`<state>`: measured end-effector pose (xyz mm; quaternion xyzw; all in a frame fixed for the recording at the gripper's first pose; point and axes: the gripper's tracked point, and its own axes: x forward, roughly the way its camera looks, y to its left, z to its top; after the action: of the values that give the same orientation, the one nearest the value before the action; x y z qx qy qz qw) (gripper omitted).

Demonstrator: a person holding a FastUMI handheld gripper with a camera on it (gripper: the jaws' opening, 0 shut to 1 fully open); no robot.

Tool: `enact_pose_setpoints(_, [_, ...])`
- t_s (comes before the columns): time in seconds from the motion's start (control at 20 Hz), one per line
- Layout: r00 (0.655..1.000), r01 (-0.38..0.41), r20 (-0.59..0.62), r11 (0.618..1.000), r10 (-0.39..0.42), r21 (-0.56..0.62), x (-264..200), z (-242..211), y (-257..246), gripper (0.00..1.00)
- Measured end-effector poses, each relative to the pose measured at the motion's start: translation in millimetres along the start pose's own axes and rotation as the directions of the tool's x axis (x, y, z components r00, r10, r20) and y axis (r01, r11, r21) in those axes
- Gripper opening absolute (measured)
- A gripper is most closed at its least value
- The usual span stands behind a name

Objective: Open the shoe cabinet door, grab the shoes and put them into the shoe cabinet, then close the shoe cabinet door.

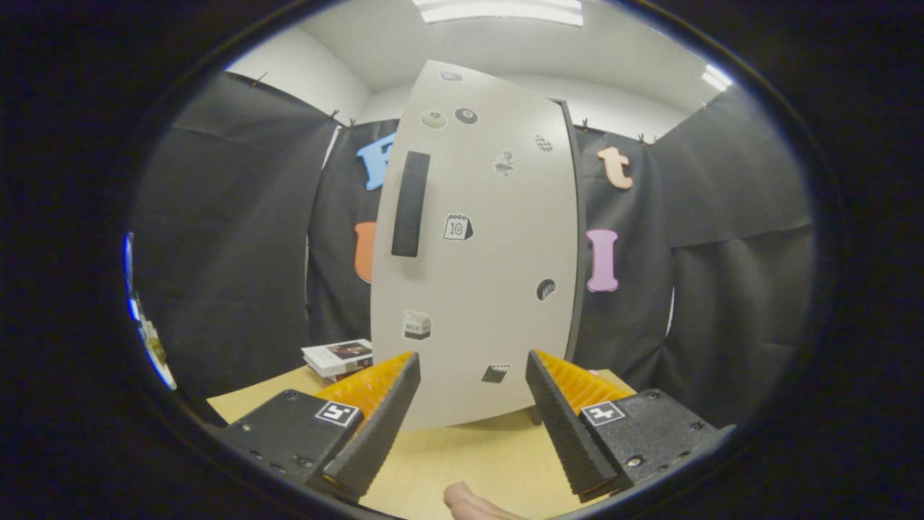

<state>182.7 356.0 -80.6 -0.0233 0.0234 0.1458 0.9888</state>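
Nearest to the camera, a fingertip of a person [473, 503] shows at the lower rim of the view, over the pale wooden table [469, 455]. Just above it the gripper [473, 365] stands with its two fingers spread wide; nothing is between them and they touch nothing.

Beyond the fingers, on the table, stands the shoe cabinet [476, 289]. Its pale door [491, 253] faces the camera and looks shut; the lower edge of the door shows in the gap between the two fingertips. A dark upright handle [410, 204] sits on the left part of the door, well above the left finger. Several small stickers [458, 227] are spread over the door, some round, some square. The dark side edge of the cabinet shows along the right of the door.

Left of the cabinet, just beyond the left finger, a short stack of books [338, 358] lies on the table, close to the cabinet's lower corner.

Behind all this hangs the black cloth wall [231, 245] of the booth, and above it a white ceiling with bright lamps [502, 11].
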Motion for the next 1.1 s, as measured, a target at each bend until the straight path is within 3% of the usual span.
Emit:
enact_pose_setpoints(0.4, [0.998,0.061,0.019,0.998,-0.062,0.024,-45.8,16.4,-37.5,0.97])
enact_pose_setpoints(1.1, [0.993,0.077,0.088,0.996,-0.080,0.033,-101.3,40.5,-60.6,0.97])
